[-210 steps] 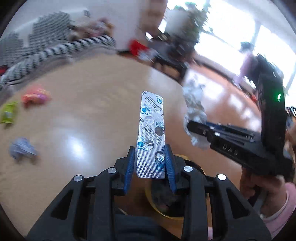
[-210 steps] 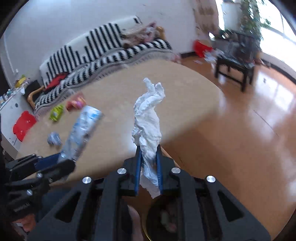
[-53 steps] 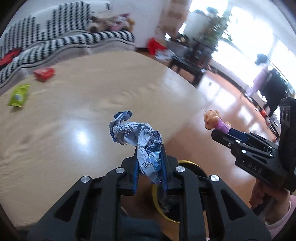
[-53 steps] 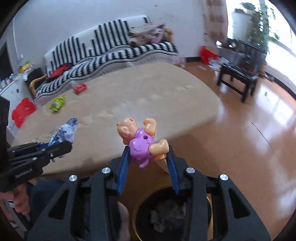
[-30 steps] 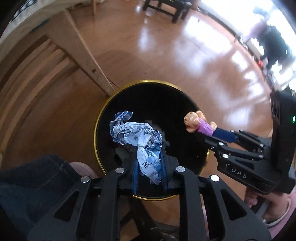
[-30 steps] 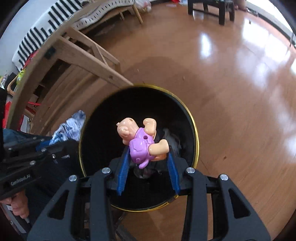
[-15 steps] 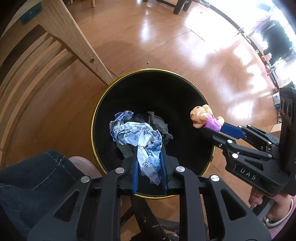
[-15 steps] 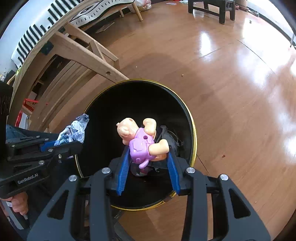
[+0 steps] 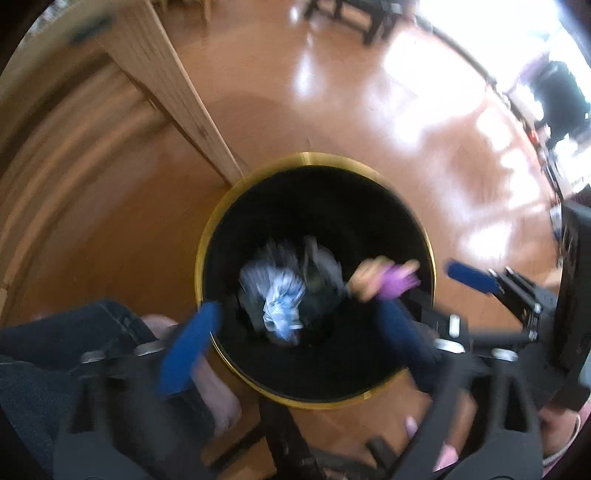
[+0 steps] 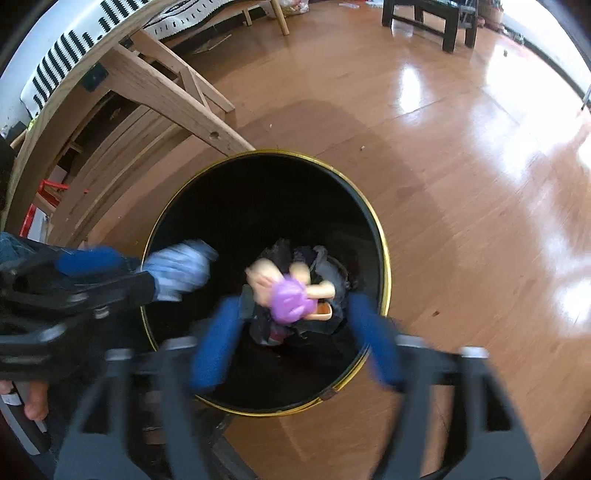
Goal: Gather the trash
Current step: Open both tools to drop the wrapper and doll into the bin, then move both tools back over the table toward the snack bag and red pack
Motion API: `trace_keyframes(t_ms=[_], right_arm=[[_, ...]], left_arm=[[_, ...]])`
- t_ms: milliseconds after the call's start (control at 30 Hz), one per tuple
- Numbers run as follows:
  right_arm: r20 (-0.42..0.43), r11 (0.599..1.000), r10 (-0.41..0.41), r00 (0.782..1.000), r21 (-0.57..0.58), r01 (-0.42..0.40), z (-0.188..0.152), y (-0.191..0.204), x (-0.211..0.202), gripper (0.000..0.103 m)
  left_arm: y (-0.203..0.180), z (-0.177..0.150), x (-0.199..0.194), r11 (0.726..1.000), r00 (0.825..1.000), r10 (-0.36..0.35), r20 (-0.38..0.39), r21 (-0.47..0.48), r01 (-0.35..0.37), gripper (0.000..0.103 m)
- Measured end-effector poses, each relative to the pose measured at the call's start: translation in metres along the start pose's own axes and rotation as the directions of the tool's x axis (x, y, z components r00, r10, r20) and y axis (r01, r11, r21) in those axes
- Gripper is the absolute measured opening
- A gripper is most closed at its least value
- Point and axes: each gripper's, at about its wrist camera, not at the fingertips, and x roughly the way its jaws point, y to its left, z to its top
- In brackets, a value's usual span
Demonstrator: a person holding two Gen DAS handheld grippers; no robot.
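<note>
Here we're at the drop step: both grippers hang over the black bin (image 10: 380, 258) with the gold rim, and both sets of jaws are opening. The left gripper (image 9: 295, 339) has its blue pads spread wide with nothing pressed between them; the crumpled blue-white wrapper (image 9: 279, 295) shows blurred in the gap, inside the bin's mouth, and we judge it is falling free. In the right wrist view the same wrapper looks just beside the left gripper's tip at the bin's left rim, so we cannot tell if it has fully cleared. The right gripper (image 10: 291, 343) is likewise spread, and the small doll in the purple top (image 10: 288, 291) sits blurred between the pads without touching them, over the dark trash already at the bottom. Next move, as we judge it: lift both grippers clear of the rim, swing back up to the tabletop and look for whatever trash is left there; nothing on the tabletop is visible now. The risk is that a piece catches on a pad or the rim. The bin stands on a glossy wooden floor (image 10: 461, 184), against a pale wooden table leg (image 10: 166, 96). A striped sofa (image 10: 66, 55) sits at the far left, a dark low table (image 10: 424, 18) behind, bright window glare on the right. A jeans leg (image 9: 55, 350) shows at the lower left.
</note>
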Motion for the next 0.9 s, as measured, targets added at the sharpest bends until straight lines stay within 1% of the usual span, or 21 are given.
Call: trace_keyframes(t_ms=[67, 100, 133, 200, 267, 333, 367, 400, 433, 467, 500, 533, 567, 600, 633, 667, 700, 733, 800, 833, 900], right_arm=[[-0.007, 0.999, -0.009, 1.000, -0.030, 0.009, 0.001, 0.003, 0.000, 0.088], [-0.007, 0.998, -0.022, 1.000, -0.051, 0.022, 0.003, 0.006, -0.001, 0.093], [-0.002, 0.997, -0.036, 0.999, -0.066, 0.036, 0.004, 0.007, -0.003, 0.095], [0.012, 0.994, -0.058, 0.998, -0.087, 0.059, 0.005, 0.008, -0.006, 0.096], [0.040, 0.991, -0.089, 0.995, -0.099, 0.093, 0.009, 0.008, -0.014, 0.096], [0.106, 0.989, -0.115, 0.988, -0.079, 0.124, 0.019, 0.007, -0.033, 0.096], [0.150, 0.988, -0.131, 0.980, -0.059, 0.141, 0.024, 0.006, -0.045, 0.096], [0.211, 0.987, -0.151, 0.966, -0.030, 0.161, 0.032, 0.006, -0.060, 0.096], [0.289, 0.986, -0.161, 0.944, 0.008, 0.166, 0.043, 0.010, -0.081, 0.096], [0.333, 0.988, -0.153, 0.930, 0.027, 0.152, 0.051, 0.013, -0.094, 0.096], [0.393, 0.993, -0.119, 0.912, 0.048, 0.109, 0.066, 0.022, -0.111, 0.096], [0.421, 0.996, -0.087, 0.903, 0.049, 0.073, 0.077, 0.030, -0.119, 0.096], [0.434, 0.998, -0.054, 0.899, 0.045, 0.038, 0.088, 0.041, -0.125, 0.096], [0.433, 0.999, -0.019, 0.901, 0.033, 0.006, 0.101, 0.053, -0.127, 0.096], [0.421, 0.999, 0.036, 0.906, -0.005, -0.037, 0.118, 0.073, -0.126, 0.096], [0.405, 0.997, 0.075, 0.911, -0.047, -0.061, 0.131, 0.090, -0.123, 0.096], [0.387, 0.993, 0.105, 0.916, -0.093, -0.075, 0.143, 0.109, -0.118, 0.096], [0.358, 0.985, 0.126, 0.925, -0.153, -0.075, 0.158, 0.135, -0.109, 0.096], [0.328, 0.967, 0.144, 0.933, -0.247, -0.062, 0.176, 0.174, -0.093, 0.096], [0.305, 0.953, 0.149, 0.941, -0.299, -0.053, 0.186, 0.198, -0.082, 0.096], [0.262, 0.933, 0.156, 0.952, -0.355, -0.055, 0.202, 0.229, -0.062, 0.096]], left_arm=[[0.005, 0.002, -0.014, 0.999, 0.998, -0.027, 0.063, -0.031, 0.029, 0.094], [0.010, 0.003, -0.021, 0.997, 0.996, -0.041, 0.084, -0.054, 0.046, 0.096], [0.013, 0.004, -0.026, 0.996, 0.994, -0.053, 0.100, -0.072, 0.061, 0.096], [0.022, 0.005, -0.047, 0.987, 0.986, -0.082, 0.146, -0.125, 0.101, 0.096], [0.028, 0.007, -0.077, 0.982, 0.974, -0.114, 0.193, -0.128, 0.141, 0.096], [0.034, 0.006, -0.113, 0.983, 0.960, -0.129, 0.248, -0.094, 0.156, 0.096], [0.039, 0.005, -0.136, 0.986, 0.950, -0.127, 0.285, -0.072, 0.153, 0.096], [0.046, 0.005, -0.158, 0.989, 0.940, -0.106, 0.323, -0.061, 0.133, 0.096], [0.057, 0.005, -0.180, 0.994, 0.927, -0.064, 0.371, -0.060, 0.093, 0.096], [0.066, 0.007, -0.194, 0.997, 0.916, -0.018, 0.401, -0.066, 0.049, 0.096], [0.081, 0.010, -0.210, 0.996, 0.899, 0.053, 0.436, -0.082, -0.019, 0.096], [0.106, 0.013, -0.227, 0.984, 0.866, 0.170, 0.471, -0.133, -0.121, 0.096], [0.127, 0.016, -0.236, 0.963, 0.836, 0.262, 0.482, -0.191, -0.191, 0.096], [0.149, 0.017, -0.243, 0.933, 0.808, 0.348, 0.476, -0.259, -0.250, 0.096], [0.182, 0.017, -0.248, 0.889, 0.790, 0.434, 0.433, -0.347, -0.299, 0.096], [0.205, 0.018, -0.248, 0.869, 0.795, 0.459, 0.398, -0.387, -0.308, 0.096], [0.233, 0.018, -0.247, 0.851, 0.803, 0.474, 0.360, -0.420, -0.315, 0.096], [0.254, 0.019, -0.245, 0.835, 0.805, 0.495, 0.327, -0.437, -0.336, 0.096], [0.289, 0.023, -0.238, 0.794, 0.793, 0.552, 0.258, -0.453, -0.406, 0.096], [0.300, 0.024, -0.236, 0.787, 0.793, 0.560, 0.238, -0.451, -0.421, 0.096], [0.332, 0.029, -0.224, 0.786, 0.814, 0.550, 0.185, -0.443, -0.431, 0.096]])
